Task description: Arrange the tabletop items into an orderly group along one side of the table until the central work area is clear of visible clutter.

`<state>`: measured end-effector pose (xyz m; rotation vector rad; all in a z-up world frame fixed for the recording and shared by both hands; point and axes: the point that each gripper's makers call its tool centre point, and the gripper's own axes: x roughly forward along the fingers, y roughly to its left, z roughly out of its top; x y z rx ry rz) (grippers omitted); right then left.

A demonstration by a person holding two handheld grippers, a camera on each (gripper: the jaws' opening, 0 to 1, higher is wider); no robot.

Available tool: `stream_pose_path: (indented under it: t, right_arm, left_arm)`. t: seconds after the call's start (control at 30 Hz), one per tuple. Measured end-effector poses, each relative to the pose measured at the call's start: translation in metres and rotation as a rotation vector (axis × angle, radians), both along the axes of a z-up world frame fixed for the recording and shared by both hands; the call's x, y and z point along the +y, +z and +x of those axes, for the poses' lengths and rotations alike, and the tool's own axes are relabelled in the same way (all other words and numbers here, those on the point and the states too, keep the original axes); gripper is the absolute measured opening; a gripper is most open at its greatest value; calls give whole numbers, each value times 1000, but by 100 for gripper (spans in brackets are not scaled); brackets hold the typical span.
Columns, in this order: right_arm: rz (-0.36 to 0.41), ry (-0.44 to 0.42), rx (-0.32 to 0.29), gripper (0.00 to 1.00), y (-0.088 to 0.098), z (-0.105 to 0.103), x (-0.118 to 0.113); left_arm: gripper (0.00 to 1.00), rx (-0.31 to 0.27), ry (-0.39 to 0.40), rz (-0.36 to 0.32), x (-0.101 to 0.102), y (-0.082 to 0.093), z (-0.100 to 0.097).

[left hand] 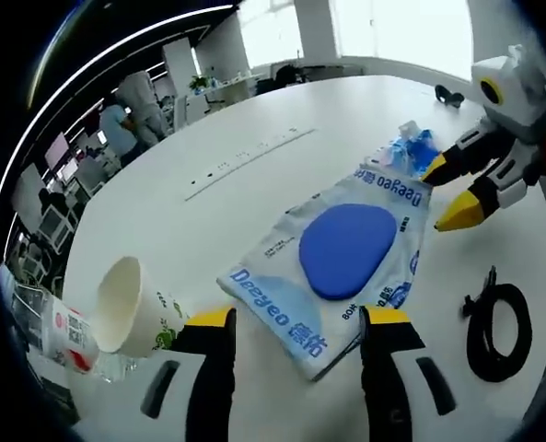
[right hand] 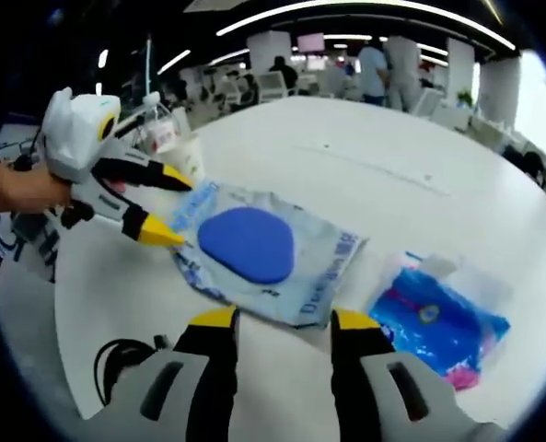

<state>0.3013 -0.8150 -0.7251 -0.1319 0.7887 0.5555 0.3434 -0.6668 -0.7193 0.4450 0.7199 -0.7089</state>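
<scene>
Both tongs are released, jaws spread and gripping nothing. The left gripper (left hand: 296,336) hovers at the near edge of a flat Deeyeo wet-wipe pack (left hand: 332,272), white and pale blue with a big blue oval patch, lying in the middle of the round white table (left hand: 254,166). In the right gripper view the right gripper (right hand: 277,336) faces the same pack from the opposite edge, and the left gripper shows beyond it, its yellow tips right at the pack's far-left corner.

Just beside the pack sits a smaller blue plastic pouch (right hand: 438,322) with pink at one corner. Left of the left gripper a paper cup (left hand: 130,308) lies tipped on its side against a clear plastic bottle (left hand: 65,336) near the table's rim. A coiled black cable (left hand: 498,331) lies to the right, well apart from the pack.

The pack is soft and thin, so a pinch on one edge may only fold or drag it, and the slide could shove the pouch along. With two grippers closing from opposite sides, the tips could clash. The tipped cup may roll off the rim if knocked
</scene>
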Motion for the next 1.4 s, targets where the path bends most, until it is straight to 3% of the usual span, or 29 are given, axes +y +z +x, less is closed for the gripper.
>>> stream_pose_path:
  t: [0.17,0.43,0.67,1.4]
  right_arm:
    - [-27,21,1,41,-4,0,2]
    - [-45,12,8,41,-6,3,0]
    - [-58,15,8,39,-9,8,-1]
    - [-115,-50,-8,31,-15,34,-4]
  left_arm:
    - [63,11,-31,21,-2,-9,-10]
    - [60,25,-21,66,1,-22,-6]
    - [52,12,-21,82,2,-17,1]
    - [48,16,13,81,1,-18,22]
